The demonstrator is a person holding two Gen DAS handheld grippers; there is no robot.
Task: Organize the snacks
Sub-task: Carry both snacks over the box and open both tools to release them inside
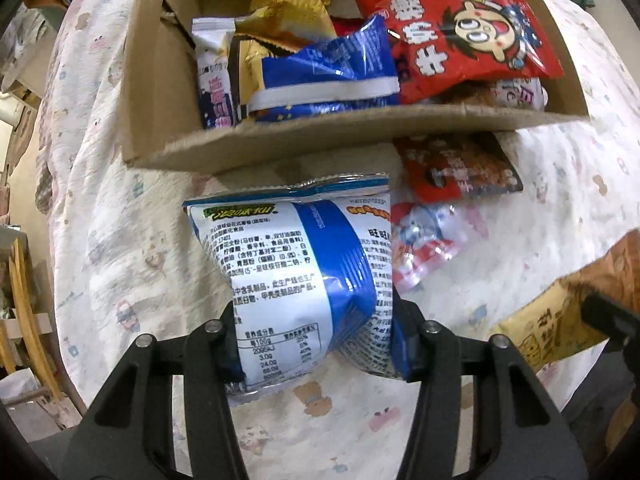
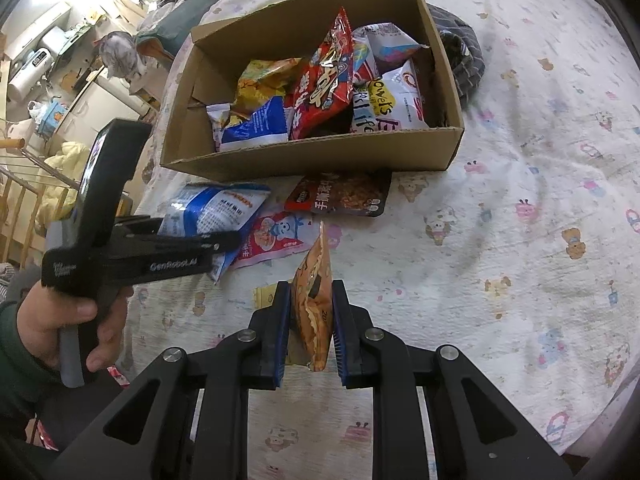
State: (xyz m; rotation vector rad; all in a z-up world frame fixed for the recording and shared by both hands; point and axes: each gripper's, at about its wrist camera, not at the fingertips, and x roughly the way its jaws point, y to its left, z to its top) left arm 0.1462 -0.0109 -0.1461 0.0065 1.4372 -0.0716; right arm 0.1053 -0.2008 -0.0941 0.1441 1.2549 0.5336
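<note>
My left gripper (image 1: 316, 340) is shut on a blue and white snack bag (image 1: 296, 272) and holds it above the bedsheet, just short of the cardboard box (image 1: 280, 142). The box holds several snack packs, among them a big red bag (image 1: 460, 28). In the right wrist view my right gripper (image 2: 310, 328) is shut on an orange snack pack (image 2: 314, 300), held edge-on. The left gripper (image 2: 168, 256) with its blue bag (image 2: 212, 212) shows at the left, in front of the box (image 2: 320, 156).
A red and brown pack (image 2: 340, 196) and a pink and white pack (image 2: 276, 236) lie on the patterned bedsheet (image 2: 500, 240) in front of the box. A dark checked cloth (image 2: 460, 52) lies behind the box. Furniture and clutter stand off the bed's left edge.
</note>
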